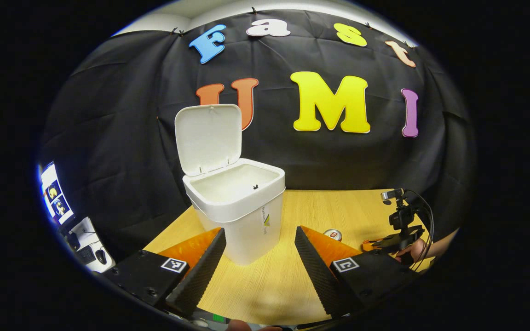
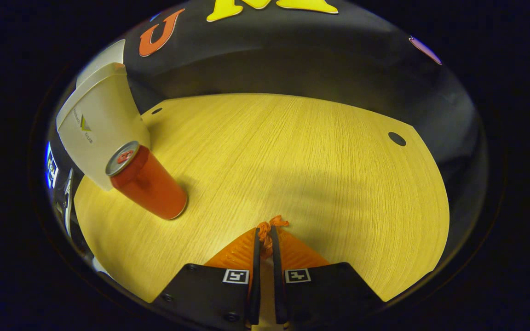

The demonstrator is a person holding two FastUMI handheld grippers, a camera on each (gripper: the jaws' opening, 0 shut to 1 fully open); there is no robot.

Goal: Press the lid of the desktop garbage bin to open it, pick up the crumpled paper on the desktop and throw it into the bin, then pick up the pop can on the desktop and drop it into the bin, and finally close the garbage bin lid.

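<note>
My left tool [image 1: 260, 241] hangs with fingers wide apart before the white garbage bin [image 1: 239, 207], its lid [image 1: 208, 138] raised. My right tool [image 2: 265, 241] is clamped on the crumpled orange paper [image 2: 269, 227] just above the counter [image 2: 315, 161]. The red pop can [image 2: 147, 181] stands beside the bin.

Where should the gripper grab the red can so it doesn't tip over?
Grip the red can around the middle of its round body, coming in level from the open table side. It stands upright close by the bin, so that side looks cramped.

bin [image 2: 97, 124] on table [image 2: 292, 161], pop can [image 2: 147, 181] just beside it (upright)
</note>
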